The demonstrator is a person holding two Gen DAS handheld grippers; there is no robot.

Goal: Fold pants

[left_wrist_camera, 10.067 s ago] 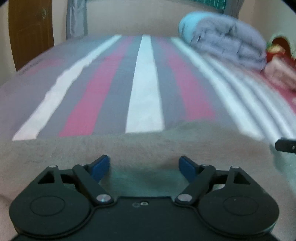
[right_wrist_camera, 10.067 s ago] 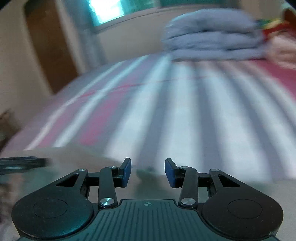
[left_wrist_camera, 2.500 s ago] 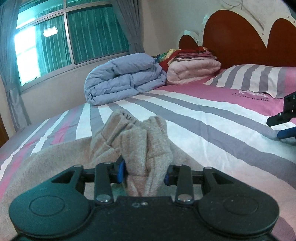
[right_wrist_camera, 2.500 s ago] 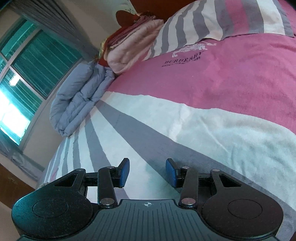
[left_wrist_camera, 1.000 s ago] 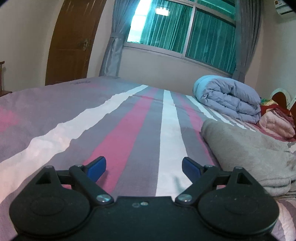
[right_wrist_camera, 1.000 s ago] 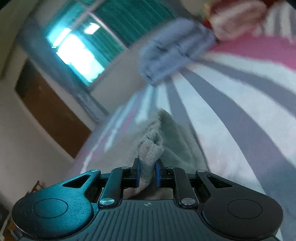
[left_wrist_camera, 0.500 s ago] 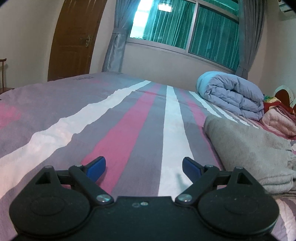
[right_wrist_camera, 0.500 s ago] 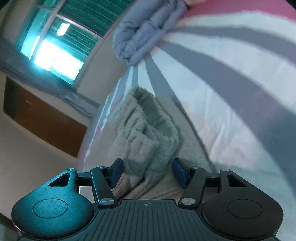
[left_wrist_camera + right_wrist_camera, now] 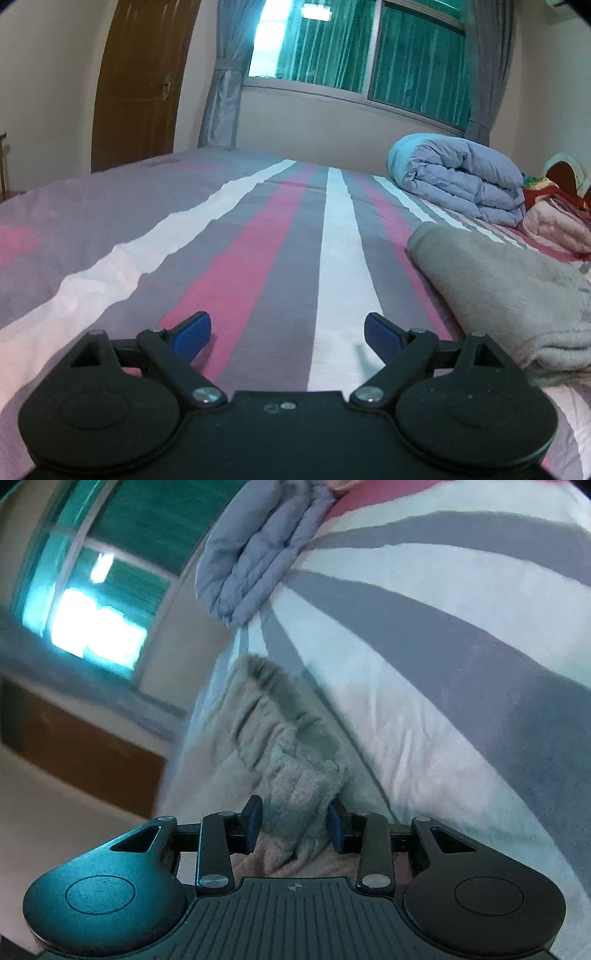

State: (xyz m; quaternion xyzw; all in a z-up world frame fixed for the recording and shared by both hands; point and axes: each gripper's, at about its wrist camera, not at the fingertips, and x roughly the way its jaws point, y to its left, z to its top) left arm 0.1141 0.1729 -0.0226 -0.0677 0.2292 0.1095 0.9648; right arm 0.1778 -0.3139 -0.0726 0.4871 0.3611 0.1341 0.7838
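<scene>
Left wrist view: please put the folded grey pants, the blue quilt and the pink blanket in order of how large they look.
1. folded grey pants, though nearest the camera
2. blue quilt
3. pink blanket, partly cut off by the edge

At the bottom of the frame the left gripper (image 9: 286, 332) hangs with jaws wide apart over the striped bed (image 9: 240, 266), nothing between them. Folded grey pants (image 9: 506, 291) lie at right; a blue quilt (image 9: 461, 184) sits upper right.
</scene>
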